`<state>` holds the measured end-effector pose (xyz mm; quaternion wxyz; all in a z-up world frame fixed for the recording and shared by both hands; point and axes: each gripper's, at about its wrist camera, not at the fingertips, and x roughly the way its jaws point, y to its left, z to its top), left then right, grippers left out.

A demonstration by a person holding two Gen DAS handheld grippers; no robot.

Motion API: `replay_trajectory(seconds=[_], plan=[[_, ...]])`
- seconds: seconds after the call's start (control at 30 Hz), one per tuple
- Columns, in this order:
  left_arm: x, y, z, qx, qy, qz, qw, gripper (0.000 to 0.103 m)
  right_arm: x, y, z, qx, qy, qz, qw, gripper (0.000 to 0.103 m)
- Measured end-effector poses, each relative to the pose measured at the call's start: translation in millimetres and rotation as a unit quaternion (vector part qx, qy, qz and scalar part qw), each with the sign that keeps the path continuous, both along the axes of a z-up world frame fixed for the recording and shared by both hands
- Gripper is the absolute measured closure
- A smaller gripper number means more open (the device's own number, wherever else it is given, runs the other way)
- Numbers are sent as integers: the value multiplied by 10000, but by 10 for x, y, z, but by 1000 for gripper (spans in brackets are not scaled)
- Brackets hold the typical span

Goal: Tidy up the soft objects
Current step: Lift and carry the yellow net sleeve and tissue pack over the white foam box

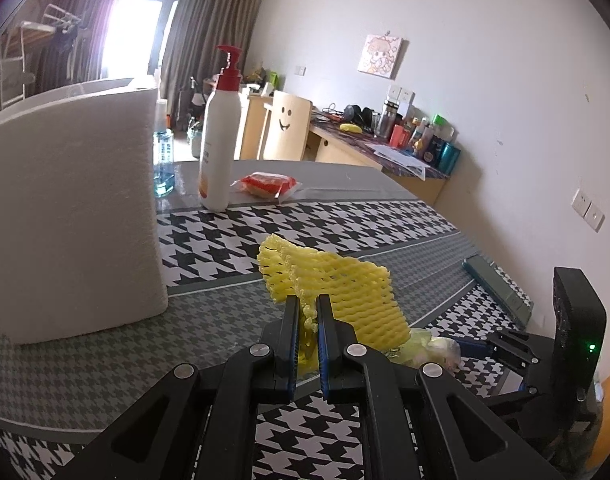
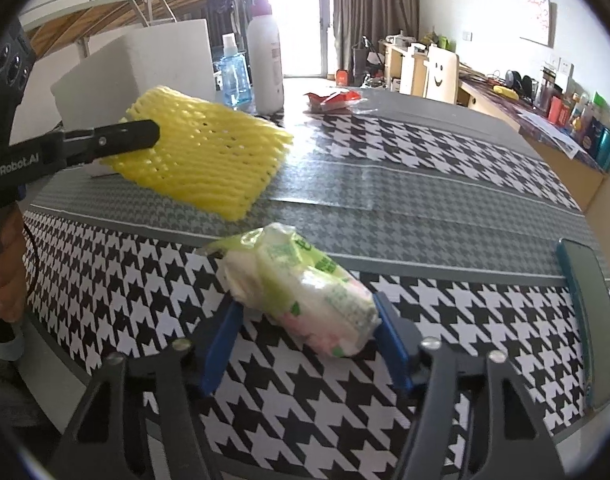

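My left gripper (image 1: 307,308) is shut on a yellow foam net sleeve (image 1: 345,292) and holds it above the table; the sleeve also shows in the right wrist view (image 2: 209,156), with the left gripper's fingers (image 2: 133,134) clamped on its left edge. A tissue pack in green-printed plastic (image 2: 301,288) lies on the houndstooth cloth. My right gripper (image 2: 309,320) is open, its blue pads on either side of the pack's near end; whether they touch it I cannot tell. The pack shows partly in the left wrist view (image 1: 437,346), behind the sleeve.
A white paper towel roll (image 1: 65,216), a white pump bottle (image 1: 219,140), a blue bottle (image 1: 163,168) and a red snack packet (image 1: 267,184) stand at the table's far side. A teal phone (image 2: 585,304) lies at the right edge. A cluttered desk (image 1: 385,148) lines the wall.
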<state>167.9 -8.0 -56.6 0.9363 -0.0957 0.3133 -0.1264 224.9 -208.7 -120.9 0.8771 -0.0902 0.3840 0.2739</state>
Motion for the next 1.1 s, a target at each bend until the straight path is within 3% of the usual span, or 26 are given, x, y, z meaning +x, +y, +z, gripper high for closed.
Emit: replay_trajectory(seconds=[0.33,0.7,1.1], plan=[[-68,29,42,104,-138,116,9998,95,-111,-17,128,160,-212,22,9996,43],[-282,29,334,371,-610,209,9972,94,-260,-123,392,470,-537,-136,9974,43],[-368,35,452,686,-696,360,9946,94,-385,-65,735,773,-957,-167,9923,43]])
